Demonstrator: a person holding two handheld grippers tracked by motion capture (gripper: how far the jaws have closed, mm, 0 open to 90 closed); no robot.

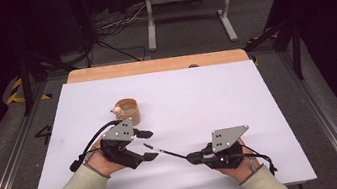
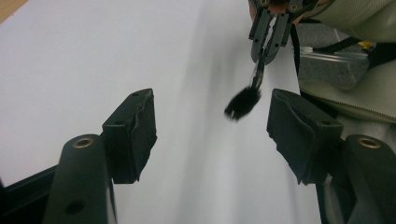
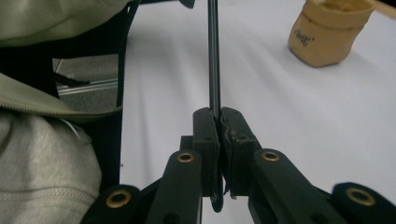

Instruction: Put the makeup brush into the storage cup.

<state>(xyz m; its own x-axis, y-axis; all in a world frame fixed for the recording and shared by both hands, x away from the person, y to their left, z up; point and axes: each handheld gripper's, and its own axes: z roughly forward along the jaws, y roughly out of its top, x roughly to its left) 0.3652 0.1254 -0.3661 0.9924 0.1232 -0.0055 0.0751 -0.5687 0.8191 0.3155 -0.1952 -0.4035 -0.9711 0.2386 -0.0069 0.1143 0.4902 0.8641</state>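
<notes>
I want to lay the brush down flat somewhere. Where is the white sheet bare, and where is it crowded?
Bare: the white sheet right of the tan cup up to the wooden edge, and the strip beyond the right gripper. Crowded: the near left, where the left gripper, cup and brush sit close.

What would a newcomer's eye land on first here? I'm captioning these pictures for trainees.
First, the thin black makeup brush at the white table's near middle, clamped in the right gripper, its bristles pointing between the open left gripper's jaws. Next, the small tan pouch beyond the left gripper.
</notes>
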